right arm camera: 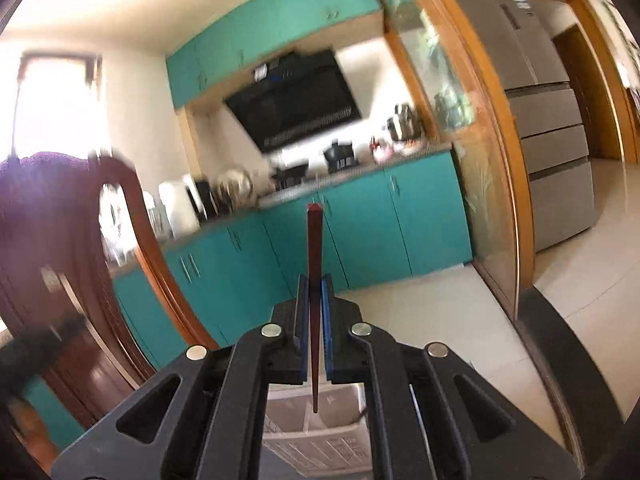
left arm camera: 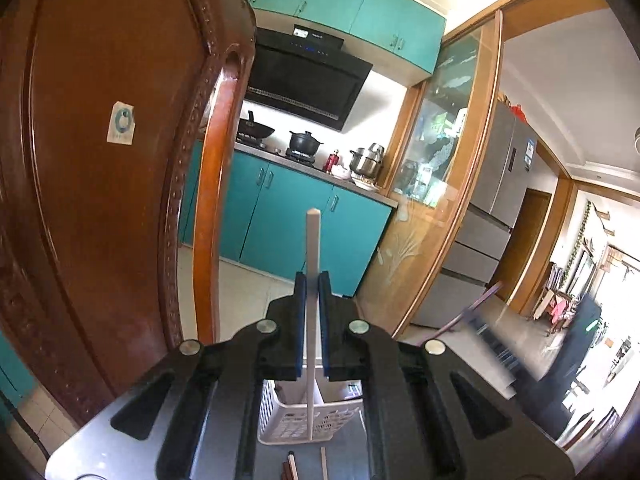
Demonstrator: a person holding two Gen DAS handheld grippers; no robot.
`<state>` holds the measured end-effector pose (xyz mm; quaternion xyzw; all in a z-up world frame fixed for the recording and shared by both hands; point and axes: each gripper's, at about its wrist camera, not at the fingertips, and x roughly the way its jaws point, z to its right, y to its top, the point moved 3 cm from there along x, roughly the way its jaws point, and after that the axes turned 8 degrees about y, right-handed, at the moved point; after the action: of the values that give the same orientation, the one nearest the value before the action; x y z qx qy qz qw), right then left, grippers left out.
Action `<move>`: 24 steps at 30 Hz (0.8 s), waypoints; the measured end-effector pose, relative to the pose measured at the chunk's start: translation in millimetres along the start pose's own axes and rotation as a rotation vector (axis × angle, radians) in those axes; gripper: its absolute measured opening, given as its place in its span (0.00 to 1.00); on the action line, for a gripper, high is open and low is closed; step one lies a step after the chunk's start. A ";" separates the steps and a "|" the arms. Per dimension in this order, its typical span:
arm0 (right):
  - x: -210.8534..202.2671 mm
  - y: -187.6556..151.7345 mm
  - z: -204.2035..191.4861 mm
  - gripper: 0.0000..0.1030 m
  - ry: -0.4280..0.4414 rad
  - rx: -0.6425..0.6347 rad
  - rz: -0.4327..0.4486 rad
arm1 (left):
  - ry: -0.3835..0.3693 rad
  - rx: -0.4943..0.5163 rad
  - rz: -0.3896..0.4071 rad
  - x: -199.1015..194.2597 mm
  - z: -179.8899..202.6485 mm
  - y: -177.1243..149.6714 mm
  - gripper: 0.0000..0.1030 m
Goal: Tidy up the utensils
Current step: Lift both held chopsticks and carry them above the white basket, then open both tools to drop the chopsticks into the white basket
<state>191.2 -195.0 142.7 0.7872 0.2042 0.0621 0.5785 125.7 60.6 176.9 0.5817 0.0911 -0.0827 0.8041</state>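
My left gripper [left arm camera: 312, 280] is shut on a pale white chopstick [left arm camera: 312, 248], held upright, its lower end reaching down over a white perforated utensil basket [left arm camera: 296, 420] below. My right gripper [right arm camera: 314, 282] is shut on a dark red chopstick [right arm camera: 314, 240], also upright, its thin tip hanging above the white basket [right arm camera: 320, 440], which has divided compartments. The right wrist view is blurred by motion. Loose chopsticks [left arm camera: 290, 466] lie on the grey table in front of the basket, a brown pair and a pale one [left arm camera: 323, 464].
A carved wooden chair back [left arm camera: 112, 160] stands close on the left. The other gripper, blurred, with a purple-brown stick [left arm camera: 472, 308], shows at right in the left wrist view. Teal kitchen cabinets [left arm camera: 304, 220], a glass sliding door [left arm camera: 436, 168] and a fridge [right arm camera: 552, 112] lie beyond.
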 end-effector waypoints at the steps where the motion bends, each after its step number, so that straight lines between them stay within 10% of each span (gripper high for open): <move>1: 7.7 -6.3 0.1 0.06 -0.013 -0.014 -0.026 | 0.010 -0.002 0.002 2.2 0.7 0.4 0.07; 10: 48.1 -63.4 11.9 0.07 -0.050 -0.040 -0.209 | 0.033 -0.054 0.026 21.4 3.0 -9.8 0.07; 14: 32.6 -64.7 15.2 0.36 -0.042 -0.038 -0.175 | 0.043 -0.096 0.071 23.7 -3.6 -8.2 0.07; 24: -36.5 -86.1 2.2 0.46 0.071 -0.182 -0.111 | 0.154 -0.054 0.110 52.7 -5.4 -28.2 0.07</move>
<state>137.3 -190.0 66.4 0.7161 0.2614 0.0758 0.6427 169.8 55.6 136.5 0.5687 0.1228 0.0091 0.8133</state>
